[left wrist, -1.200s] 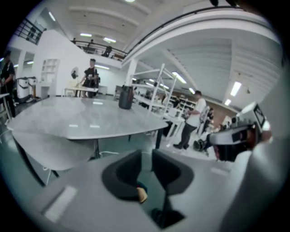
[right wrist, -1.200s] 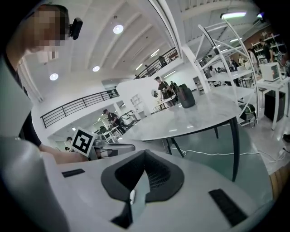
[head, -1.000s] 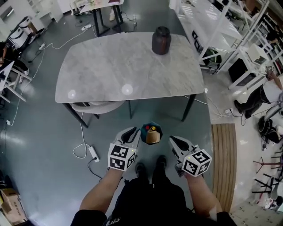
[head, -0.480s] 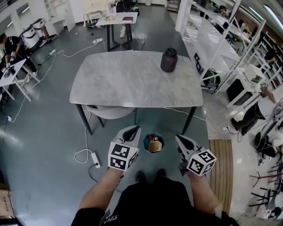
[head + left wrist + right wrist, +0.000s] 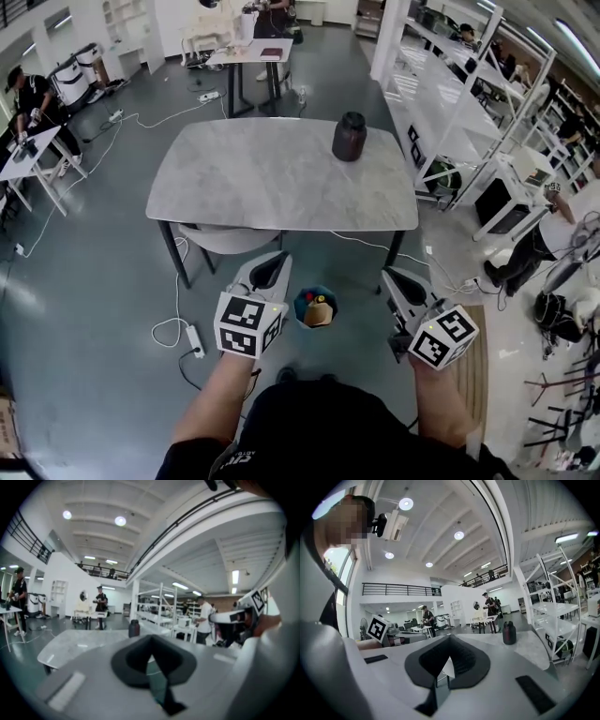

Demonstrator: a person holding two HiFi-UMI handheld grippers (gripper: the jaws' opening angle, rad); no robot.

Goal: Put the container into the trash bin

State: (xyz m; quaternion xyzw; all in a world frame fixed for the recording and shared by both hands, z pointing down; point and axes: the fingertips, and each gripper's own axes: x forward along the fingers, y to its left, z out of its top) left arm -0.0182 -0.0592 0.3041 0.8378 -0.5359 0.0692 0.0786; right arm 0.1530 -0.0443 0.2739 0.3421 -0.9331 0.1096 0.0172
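The container, a dark jar with a lid [image 5: 349, 137], stands on the far right part of the grey marble table [image 5: 262, 178]. It also shows small and far off in the left gripper view as the jar [image 5: 134, 628] and in the right gripper view as the jar [image 5: 509, 633]. The trash bin [image 5: 316, 307], round and with scraps in it, sits on the floor between my two grippers. My left gripper [image 5: 272, 269] is shut and empty, and so is my right gripper [image 5: 401, 281]. Both point about level toward the table, well short of it.
A pale chair [image 5: 220, 234] is tucked under the table's near edge. A power strip [image 5: 194, 339] and cables lie on the floor at left. White shelving [image 5: 459, 84] lines the right side. A smaller table [image 5: 251, 54] stands behind, and people work at the far left.
Both grippers have risen toward my head and now stand wider apart. The left jaws have come together. The bin looks smaller and lower between them.
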